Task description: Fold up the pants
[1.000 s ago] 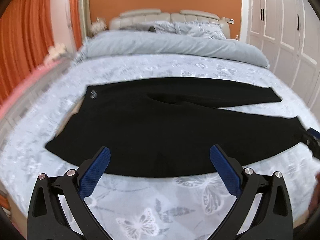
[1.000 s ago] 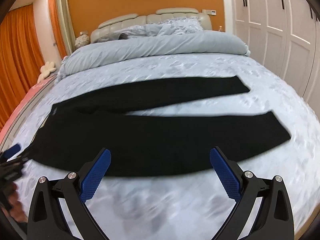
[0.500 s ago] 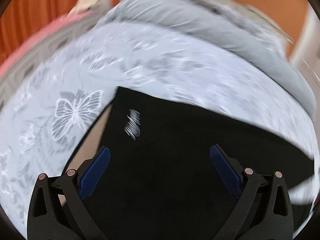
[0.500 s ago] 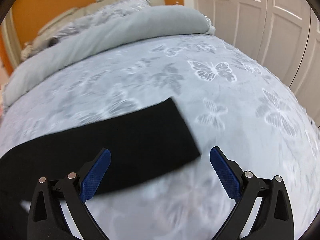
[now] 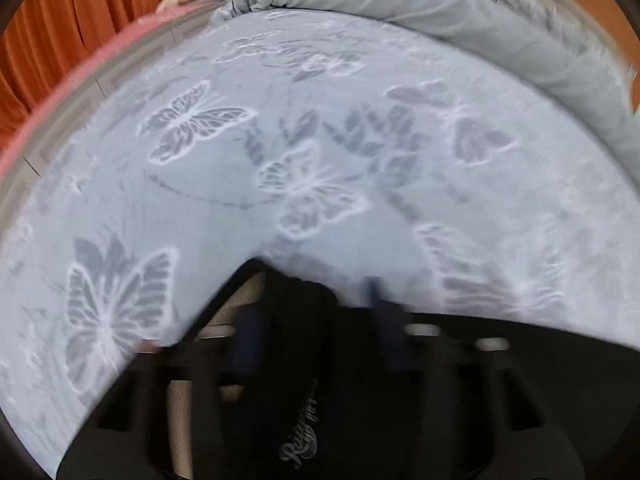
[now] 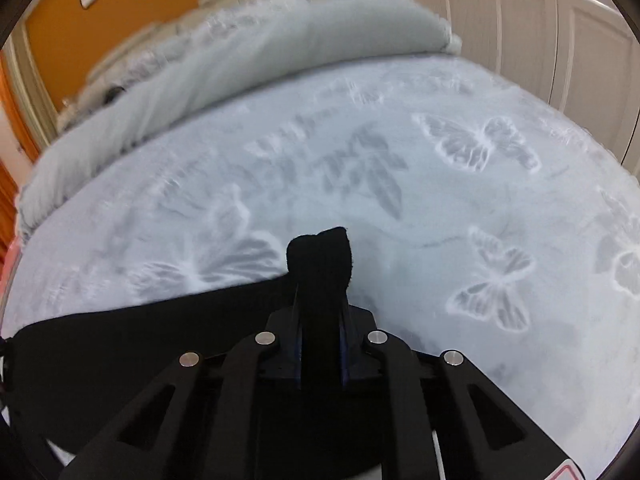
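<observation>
The black pants [image 5: 460,380] lie on the pale blue butterfly bedspread [image 5: 304,152]. In the left wrist view my left gripper [image 5: 312,320] is blurred, its blue pads close together around a bunched fold of the waistband corner, near the silver logo [image 5: 300,436]. In the right wrist view my right gripper [image 6: 320,304] is shut on the hem of a pant leg [image 6: 320,252], which sticks up in a bunch beyond the fingertips. The rest of that leg [image 6: 140,340] trails to the left.
A rolled grey duvet [image 6: 240,64] lies across the head of the bed. Orange curtains [image 5: 60,20] and a pink bed edge [image 5: 80,76] are on the left. White wardrobe doors [image 6: 540,20] stand to the right.
Both grippers have dropped onto the pants and closed from wide open. The left one is at the waistband corner, the right one now grips the leg hem.
</observation>
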Tool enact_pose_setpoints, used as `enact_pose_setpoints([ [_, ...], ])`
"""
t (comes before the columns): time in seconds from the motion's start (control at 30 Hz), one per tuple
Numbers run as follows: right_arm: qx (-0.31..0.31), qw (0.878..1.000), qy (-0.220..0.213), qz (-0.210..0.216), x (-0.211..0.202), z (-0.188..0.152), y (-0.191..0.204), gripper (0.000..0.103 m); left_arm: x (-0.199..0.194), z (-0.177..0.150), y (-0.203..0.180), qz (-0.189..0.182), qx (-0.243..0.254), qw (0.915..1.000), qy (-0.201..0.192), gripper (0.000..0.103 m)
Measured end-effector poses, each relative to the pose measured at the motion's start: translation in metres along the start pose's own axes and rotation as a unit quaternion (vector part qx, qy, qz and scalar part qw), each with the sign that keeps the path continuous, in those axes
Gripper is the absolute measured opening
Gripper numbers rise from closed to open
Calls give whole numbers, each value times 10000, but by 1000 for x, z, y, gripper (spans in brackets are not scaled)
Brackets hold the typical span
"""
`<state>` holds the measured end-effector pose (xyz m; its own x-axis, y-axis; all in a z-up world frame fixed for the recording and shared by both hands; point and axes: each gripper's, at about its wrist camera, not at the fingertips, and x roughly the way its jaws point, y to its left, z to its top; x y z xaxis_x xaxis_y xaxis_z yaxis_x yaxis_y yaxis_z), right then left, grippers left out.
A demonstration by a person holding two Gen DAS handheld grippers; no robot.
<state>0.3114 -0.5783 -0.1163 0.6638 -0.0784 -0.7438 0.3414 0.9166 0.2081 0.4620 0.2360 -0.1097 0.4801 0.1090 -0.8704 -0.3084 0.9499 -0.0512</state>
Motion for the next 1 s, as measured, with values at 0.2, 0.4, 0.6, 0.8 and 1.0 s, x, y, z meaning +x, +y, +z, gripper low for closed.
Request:
enact_pose_setpoints([
  [0.2,-464,9947,-685,613,-122,-20,16,10,-89,-20,33,-764,-62,9954,-567,8],
  [0.4,-986,9878,-795,905,-227,-80,3,10,-187,-101,101,-1551,66,9847,-797,9],
  [0.6,-898,9952,191,328,-213,-154,-39,17,-171,-193,156,-1279,-33,9917,-124,15],
  [0.8,-331,9992,79,-196,-233,-186,-57,48,-172,-231,192,-1571,-1047,9820,88,41],
  [1.0,-61,9972,-721,207,-294,-198,-30,65,-203,-226,165,-1841,-1124,9764,-135,88],
])
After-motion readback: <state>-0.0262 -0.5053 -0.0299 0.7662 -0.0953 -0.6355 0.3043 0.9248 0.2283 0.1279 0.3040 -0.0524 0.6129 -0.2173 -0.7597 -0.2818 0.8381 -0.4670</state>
